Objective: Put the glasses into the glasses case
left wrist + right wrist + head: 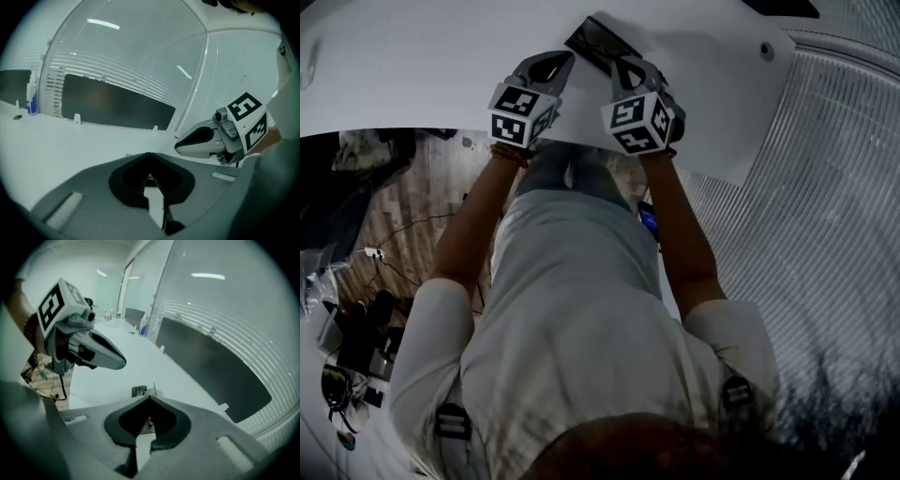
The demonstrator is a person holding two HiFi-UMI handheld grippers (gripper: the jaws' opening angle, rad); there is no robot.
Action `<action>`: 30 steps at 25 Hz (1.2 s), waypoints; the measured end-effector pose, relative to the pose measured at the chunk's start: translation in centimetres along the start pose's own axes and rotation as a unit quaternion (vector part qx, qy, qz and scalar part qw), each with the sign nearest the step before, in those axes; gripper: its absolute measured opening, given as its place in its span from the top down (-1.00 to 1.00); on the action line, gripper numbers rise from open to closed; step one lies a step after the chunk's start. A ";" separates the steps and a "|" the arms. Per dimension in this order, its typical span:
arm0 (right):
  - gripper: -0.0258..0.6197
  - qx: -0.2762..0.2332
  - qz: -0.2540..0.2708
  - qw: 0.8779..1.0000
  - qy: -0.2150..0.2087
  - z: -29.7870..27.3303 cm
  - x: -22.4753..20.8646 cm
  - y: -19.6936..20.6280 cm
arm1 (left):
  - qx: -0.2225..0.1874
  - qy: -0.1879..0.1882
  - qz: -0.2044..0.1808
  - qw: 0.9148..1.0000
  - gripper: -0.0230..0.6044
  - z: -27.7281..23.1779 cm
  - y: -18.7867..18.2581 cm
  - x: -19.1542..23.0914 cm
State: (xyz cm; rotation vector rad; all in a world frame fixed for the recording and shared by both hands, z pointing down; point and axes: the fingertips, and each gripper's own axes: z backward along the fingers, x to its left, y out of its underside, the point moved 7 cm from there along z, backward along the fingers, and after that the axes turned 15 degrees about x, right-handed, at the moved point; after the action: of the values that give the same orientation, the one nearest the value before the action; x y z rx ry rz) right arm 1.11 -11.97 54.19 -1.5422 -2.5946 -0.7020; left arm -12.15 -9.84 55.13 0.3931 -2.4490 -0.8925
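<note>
Head view — the left gripper (561,61) has its fingers pressed together, with nothing between them. The dark glasses case (595,39) lies on the white table (412,66), just past the tips. Next along, the right gripper (623,66) is closed and empty too.

table (412,66): white, smooth, matt | floor (422,197): wood planks | left gripper (149,155): grey matt plastic | wall panel (825,187): ribbed

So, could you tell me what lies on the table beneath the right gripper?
A dark flat thing, likely the glasses case, lies on the table; the right gripper covers its near end. Whether glasses are inside cannot be seen.
</note>
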 end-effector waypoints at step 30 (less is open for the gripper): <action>0.91 -0.344 -0.196 0.916 0.067 25.4 -1.5 4.5 | -0.211 0.071 -0.127 0.967 0.93 13.6 -9.4 -18.4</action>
State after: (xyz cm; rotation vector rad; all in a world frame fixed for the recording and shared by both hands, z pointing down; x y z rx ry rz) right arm 10.53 -1.23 32.64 -0.9814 -2.7132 -1.8414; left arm -3.29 -2.00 33.34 0.5967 -2.0333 -1.4066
